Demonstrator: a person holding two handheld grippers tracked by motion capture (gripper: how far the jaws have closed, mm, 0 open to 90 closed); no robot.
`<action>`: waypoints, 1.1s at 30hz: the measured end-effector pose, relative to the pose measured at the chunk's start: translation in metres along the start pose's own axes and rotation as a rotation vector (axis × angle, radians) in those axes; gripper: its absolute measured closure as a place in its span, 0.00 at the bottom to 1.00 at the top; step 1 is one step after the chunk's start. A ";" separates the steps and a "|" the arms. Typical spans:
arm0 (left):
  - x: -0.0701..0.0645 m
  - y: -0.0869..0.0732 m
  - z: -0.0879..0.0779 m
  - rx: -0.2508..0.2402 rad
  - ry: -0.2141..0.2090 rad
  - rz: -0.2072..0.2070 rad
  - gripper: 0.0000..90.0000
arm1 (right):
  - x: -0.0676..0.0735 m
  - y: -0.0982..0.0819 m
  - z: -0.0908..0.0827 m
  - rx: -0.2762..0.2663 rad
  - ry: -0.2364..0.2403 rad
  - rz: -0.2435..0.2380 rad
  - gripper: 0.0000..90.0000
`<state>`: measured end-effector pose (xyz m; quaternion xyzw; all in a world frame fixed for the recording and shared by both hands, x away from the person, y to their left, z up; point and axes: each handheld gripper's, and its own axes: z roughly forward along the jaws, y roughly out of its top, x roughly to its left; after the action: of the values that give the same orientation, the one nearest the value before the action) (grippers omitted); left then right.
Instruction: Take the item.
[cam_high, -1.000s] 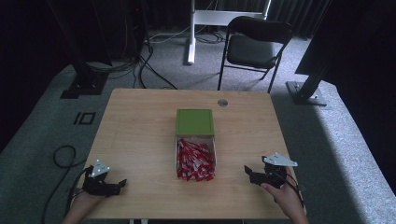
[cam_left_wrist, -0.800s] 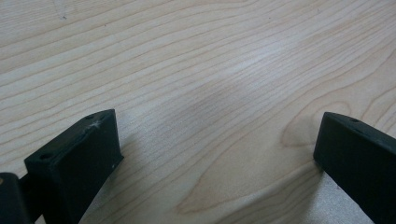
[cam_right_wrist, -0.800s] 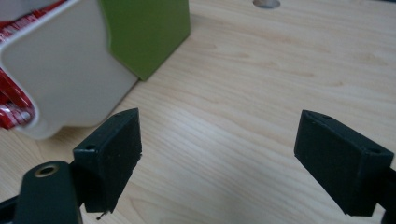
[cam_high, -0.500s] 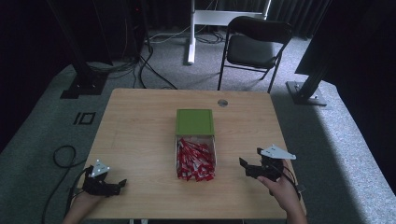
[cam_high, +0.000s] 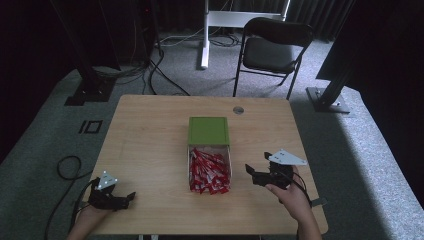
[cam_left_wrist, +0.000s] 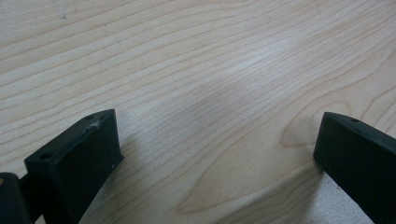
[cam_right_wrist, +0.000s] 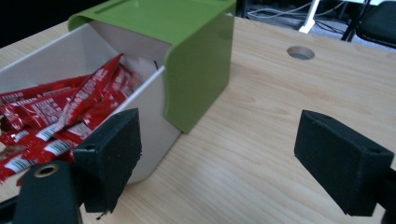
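Glossy green lid (cam_right_wrist: 182, 42) caps boxy white drawer (cam_right_wrist: 149, 107).

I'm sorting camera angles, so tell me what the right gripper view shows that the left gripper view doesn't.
The right gripper view alone has the green lid, the white box, red packets and the round table hole. The left gripper view alone adds nothing but bare wood grain. Both share the wooden table and wide-apart black jaws holding nothing.
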<state>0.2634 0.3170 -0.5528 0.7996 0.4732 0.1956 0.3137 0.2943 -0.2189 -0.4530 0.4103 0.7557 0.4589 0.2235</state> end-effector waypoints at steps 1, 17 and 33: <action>0.000 0.000 0.000 0.000 0.000 0.000 0.02 | 0.001 0.001 0.001 0.000 0.004 0.003 0.16; 0.000 0.000 0.000 0.000 0.000 0.000 0.02 | 0.025 0.022 0.017 -0.034 0.072 -0.029 0.16; 0.000 0.000 0.000 -0.001 0.000 0.000 0.02 | 0.054 0.038 0.036 -0.045 0.155 -0.071 0.16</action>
<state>0.2635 0.3170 -0.5528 0.7992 0.4734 0.1960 0.3142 0.3054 -0.1465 -0.4347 0.3412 0.7745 0.4978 0.1895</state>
